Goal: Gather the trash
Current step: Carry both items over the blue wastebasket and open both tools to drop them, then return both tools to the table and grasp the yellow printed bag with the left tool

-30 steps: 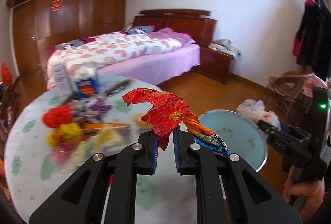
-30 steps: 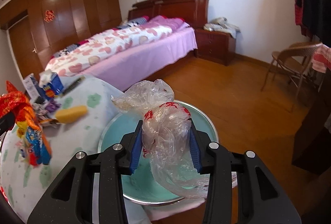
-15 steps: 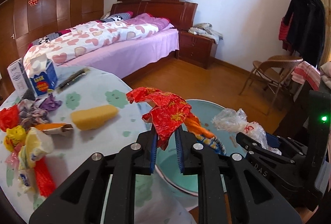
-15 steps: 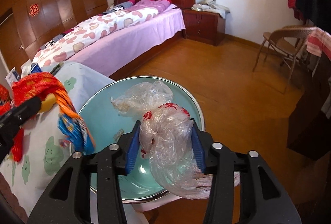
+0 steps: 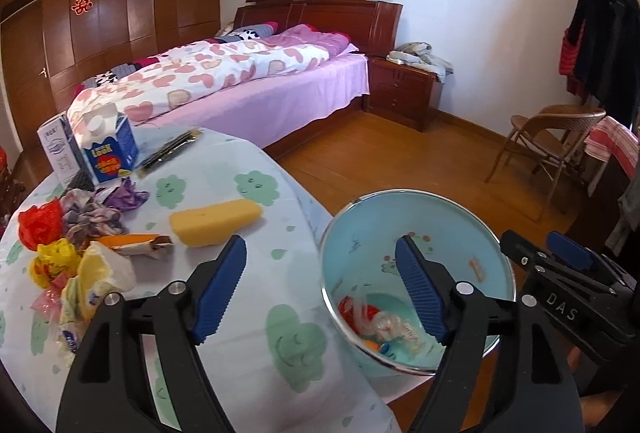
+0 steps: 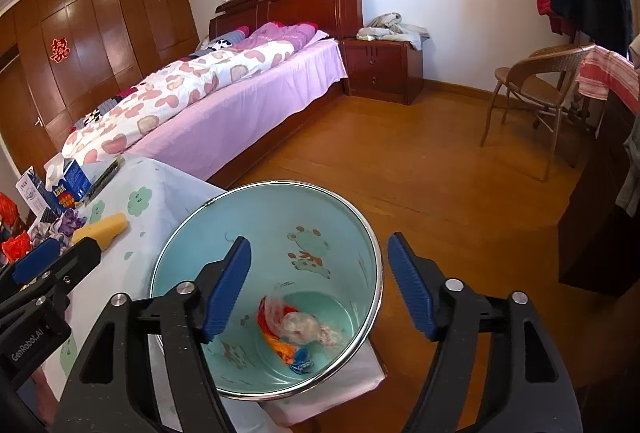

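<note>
Both tools hang over the pale-blue bin [image 6: 360,233]. The right gripper [image 6: 318,283] has its jaws opening with nothing between them; the left gripper [image 5: 320,283] likewise, its near jaw over the tablecloth [image 5: 224,353]. On the bin floor lie a clear plastic bag [image 6: 300,325] and, apparently, a red and orange wrapper [image 6: 276,343], blurred. The remaining trash pile [image 5: 76,253] sits at nine o'clock from the left gripper, which is the nearer one; the yellow sponge [image 5: 216,223], long axis pointing toward two o'clock, lies at eleven.
</note>
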A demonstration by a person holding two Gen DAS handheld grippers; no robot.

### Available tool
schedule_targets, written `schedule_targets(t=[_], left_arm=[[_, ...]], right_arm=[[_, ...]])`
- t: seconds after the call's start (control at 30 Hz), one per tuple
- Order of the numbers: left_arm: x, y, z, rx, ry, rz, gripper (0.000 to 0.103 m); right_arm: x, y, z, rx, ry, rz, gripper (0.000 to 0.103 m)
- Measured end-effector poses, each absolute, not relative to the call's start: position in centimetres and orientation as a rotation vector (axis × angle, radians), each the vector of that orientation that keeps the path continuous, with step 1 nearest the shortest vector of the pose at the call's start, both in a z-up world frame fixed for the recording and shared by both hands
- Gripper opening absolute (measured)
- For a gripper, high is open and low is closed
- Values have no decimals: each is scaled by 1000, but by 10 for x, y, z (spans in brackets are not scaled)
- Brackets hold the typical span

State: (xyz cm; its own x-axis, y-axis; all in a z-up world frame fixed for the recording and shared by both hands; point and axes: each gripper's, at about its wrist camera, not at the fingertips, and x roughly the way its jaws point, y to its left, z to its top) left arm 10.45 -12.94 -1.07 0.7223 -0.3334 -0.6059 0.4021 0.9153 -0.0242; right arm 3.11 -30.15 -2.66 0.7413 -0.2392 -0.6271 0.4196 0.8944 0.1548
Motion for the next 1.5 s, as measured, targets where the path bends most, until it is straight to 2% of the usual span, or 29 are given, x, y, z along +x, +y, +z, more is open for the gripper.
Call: schedule_targets(t=[0.07, 0.43, 0.67, 1.23, 1.5], left_arm=[[103, -125, -10, 116, 647, -387, 83], [101, -94, -2, 93, 647, -293, 88], [96, -71, 2, 78, 650, -247, 93], [96, 10, -5, 65, 684, -58, 94], [89, 77, -20, 11, 714, 3, 94]], right_arm=[[32, -300, -25, 296, 640, -363, 71], [31, -270, -7, 241, 597, -300, 71], [32, -243, -2, 205, 590, -247, 75], [47, -175, 3, 156, 600, -108, 75], [55, -139, -5, 127, 623, -40, 75]])
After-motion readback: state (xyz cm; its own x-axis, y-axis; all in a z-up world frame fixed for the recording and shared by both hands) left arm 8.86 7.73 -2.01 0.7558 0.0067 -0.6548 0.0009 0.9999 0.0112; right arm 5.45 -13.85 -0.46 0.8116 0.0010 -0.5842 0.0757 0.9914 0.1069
